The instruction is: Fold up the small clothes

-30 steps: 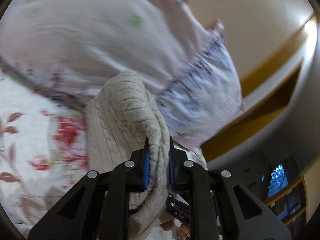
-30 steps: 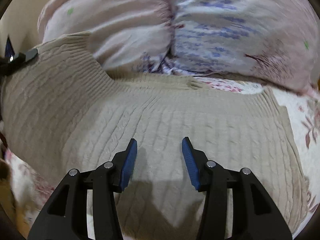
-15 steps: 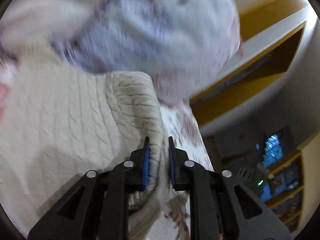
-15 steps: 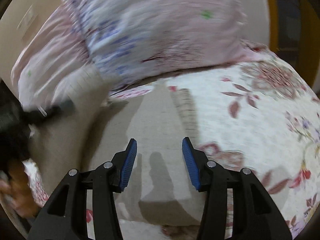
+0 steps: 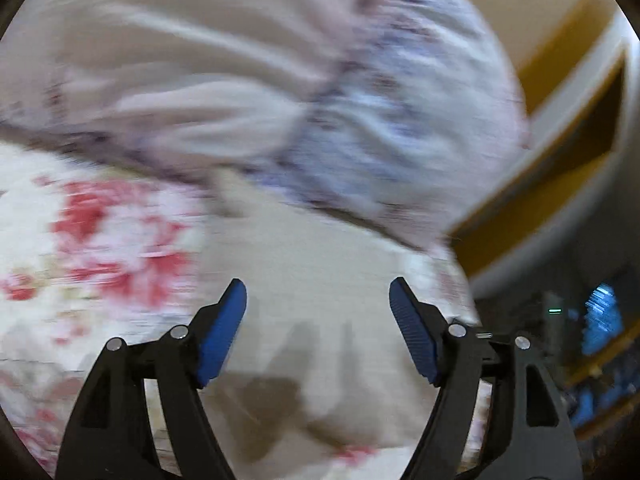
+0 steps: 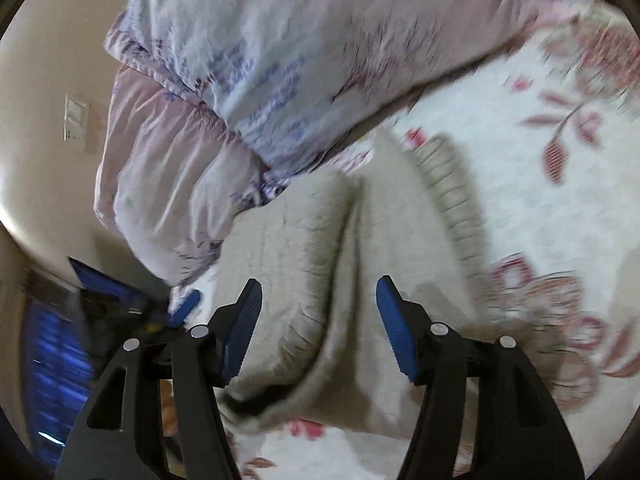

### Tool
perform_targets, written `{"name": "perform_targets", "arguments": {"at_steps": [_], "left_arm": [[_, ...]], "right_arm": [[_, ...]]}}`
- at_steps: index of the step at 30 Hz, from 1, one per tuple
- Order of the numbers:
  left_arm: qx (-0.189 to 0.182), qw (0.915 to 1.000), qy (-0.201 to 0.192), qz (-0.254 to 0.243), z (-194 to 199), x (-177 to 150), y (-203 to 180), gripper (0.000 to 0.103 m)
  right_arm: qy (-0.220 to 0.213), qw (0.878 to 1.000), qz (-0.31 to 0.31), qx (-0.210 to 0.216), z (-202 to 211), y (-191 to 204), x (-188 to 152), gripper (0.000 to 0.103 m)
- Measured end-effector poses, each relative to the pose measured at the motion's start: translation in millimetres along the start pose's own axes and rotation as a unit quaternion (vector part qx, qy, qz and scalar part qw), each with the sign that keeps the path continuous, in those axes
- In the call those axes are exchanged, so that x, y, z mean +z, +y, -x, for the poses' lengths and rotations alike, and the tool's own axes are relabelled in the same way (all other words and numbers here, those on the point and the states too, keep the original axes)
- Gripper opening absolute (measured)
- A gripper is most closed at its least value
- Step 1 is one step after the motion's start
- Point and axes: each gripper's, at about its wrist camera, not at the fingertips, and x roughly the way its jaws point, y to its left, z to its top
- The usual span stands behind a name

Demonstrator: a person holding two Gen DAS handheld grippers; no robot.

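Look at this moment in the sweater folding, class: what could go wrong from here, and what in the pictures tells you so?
1. Both the left gripper and right gripper are open above the cream sweater, so nothing pins the fold; the bulky knit layer could spring open.
2. The pillow lies right against the sweater's far edge, so another fold that way might snag on it.

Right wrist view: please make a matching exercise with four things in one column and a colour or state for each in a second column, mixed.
Things:
1. sweater
2. bedsheet
3. pillow
4. right gripper

Descriptions:
A. open, holding nothing
B. white with red flowers
C. beige knit, partly folded over itself
D. pale pink and blue print

Pairs: 1-C, 2-B, 3-D, 4-A
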Motion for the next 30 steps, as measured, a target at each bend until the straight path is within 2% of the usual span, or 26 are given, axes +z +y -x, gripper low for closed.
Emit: {"name": "perform_targets", "arguments": {"at_steps": [4,6,8,10,12,16,20,24,26,30], "left_arm": [[0.029,0.9986,0.043,0.014,-28,-2,18,0.073],[0.021,0.9982,0.055,0.014,-37,-6,18,0.073],[0.006,0.9978,0.064,0.015,-43,-6,17,0.073],[-0.001,0.9974,0.071,0.013,-48,-6,15,0.073],[-0.004,0.9973,0.073,0.010,-50,-7,12,0.073],[-0.008,0.9976,0.068,0.011,-40,-9,12,0.075],[-0.020,0.9979,0.062,-0.001,-36,-11,2,0.076],[-0.019,0.9973,0.066,-0.025,-40,-16,-11,0.076],[-0.022,0.9967,0.071,-0.033,-42,-20,-15,0.076],[-0.024,0.9955,0.078,-0.047,-48,-24,-21,0.076]], "right_arm": [[0.028,1.000,-0.007,-0.009,-23,1,4,0.059],[0.031,0.999,-0.008,-0.009,-32,3,6,0.049],[0.028,0.999,-0.014,-0.007,-40,3,8,0.047],[0.025,1.000,-0.016,-0.011,-46,1,11,0.040],[0.014,1.000,0.001,-0.015,-50,5,13,0.018],[-0.051,0.996,0.077,-0.016,-27,31,14,0.015],[-0.124,0.980,0.148,-0.051,11,53,6,0.015],[-0.129,0.977,0.137,-0.102,22,33,8,0.015],[-0.122,0.979,0.125,-0.107,27,20,7,0.015],[-0.138,0.975,0.142,-0.101,32,23,4,0.015]]}}
